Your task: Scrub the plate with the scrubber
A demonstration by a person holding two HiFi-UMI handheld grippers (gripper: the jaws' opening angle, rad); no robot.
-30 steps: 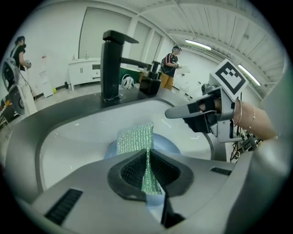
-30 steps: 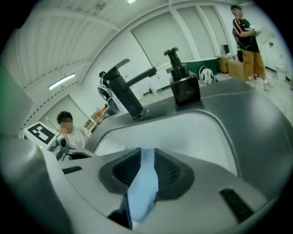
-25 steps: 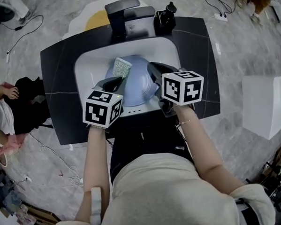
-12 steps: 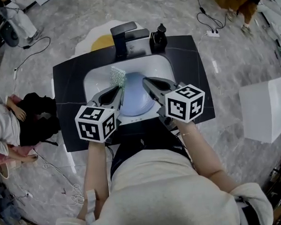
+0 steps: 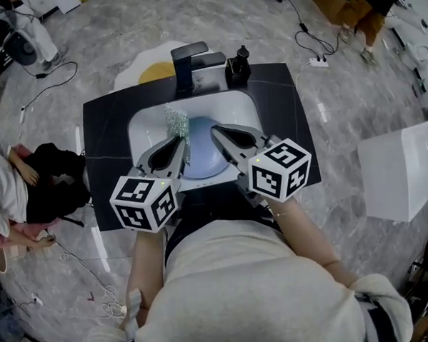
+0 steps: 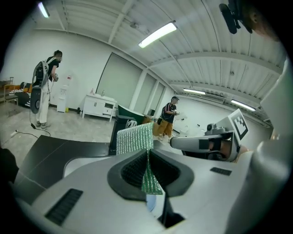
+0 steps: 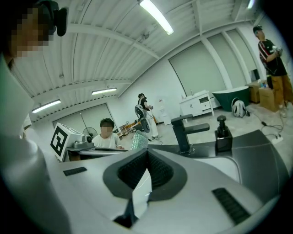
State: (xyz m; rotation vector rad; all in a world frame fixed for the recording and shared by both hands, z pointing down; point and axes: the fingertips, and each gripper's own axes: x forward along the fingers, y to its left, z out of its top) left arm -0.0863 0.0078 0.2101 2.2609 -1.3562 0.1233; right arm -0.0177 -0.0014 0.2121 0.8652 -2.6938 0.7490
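Black table (image 5: 105, 151): carries a white sink (image 5: 143, 124) set in its middle.

Blue plate (image 5: 202, 156): over the sink basin, between the two grippers. Whether it rests on the basin cannot be told from above.

Right hand-held gripper (image 5: 218, 134): near right of the sink, pointing far-left. It is clenched on the plate's right rim, and its own view shows a pale sliver of rim pinched between the dark pads.

Left hand-held gripper (image 5: 180, 143): near left of the sink, pointing toward the far side. It is clamped on the scrubber, with the mesh pressed between the pads in its own view.

Faucet (image 5: 187, 61): black, at the far edge of the sink, left of centre.

Scrubber (image 5: 175, 121): a green-silver mesh sheet standing up out of the left jaws, at the plate's far-left edge. Contact with the plate cannot be judged.

Soap dispenser (image 5: 238, 67): black, just right of the faucet.
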